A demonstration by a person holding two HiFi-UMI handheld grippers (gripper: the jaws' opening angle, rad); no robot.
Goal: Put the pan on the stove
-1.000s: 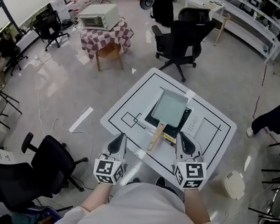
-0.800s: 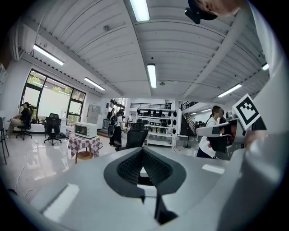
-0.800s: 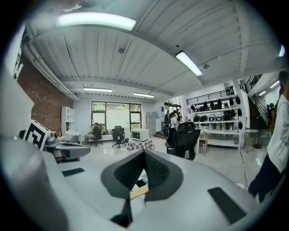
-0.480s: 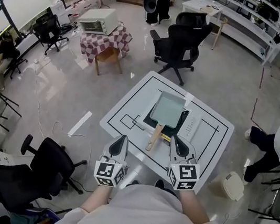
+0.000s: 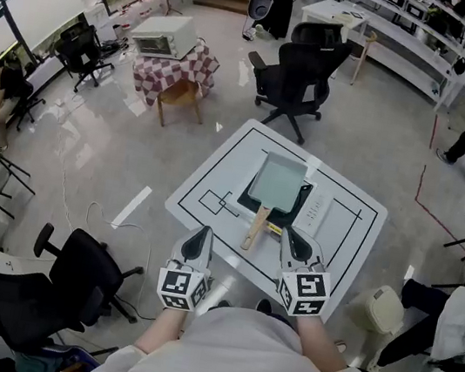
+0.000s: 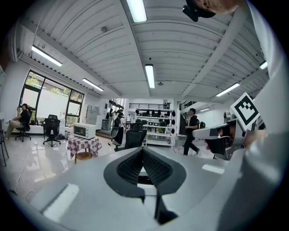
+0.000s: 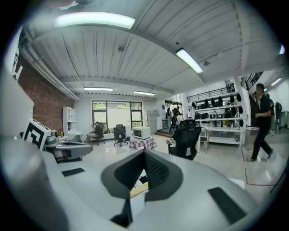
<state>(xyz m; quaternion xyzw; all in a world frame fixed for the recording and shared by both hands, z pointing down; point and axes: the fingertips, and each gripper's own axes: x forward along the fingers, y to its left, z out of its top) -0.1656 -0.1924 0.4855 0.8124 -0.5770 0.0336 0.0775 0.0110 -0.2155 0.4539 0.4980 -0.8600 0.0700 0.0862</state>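
The rectangular pale-green pan (image 5: 279,180), with a straight wooden handle (image 5: 257,226), sits on the flat black stove (image 5: 299,203) on the white, black-lined bench (image 5: 217,169). The handle's end points between the left claw (image 5: 201,231) and right claw (image 5: 288,233). Both claws have their ribbed black jaws pressed together on nothing.

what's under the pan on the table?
A black stove sits under the square pan; only its edges show around the pan. Its burner surface is covered, so it cannot be seen.

Wooden pan handle (image 5: 257,226), matt white table (image 5: 223,176) (smooth), glossy floor (image 5: 134,138)
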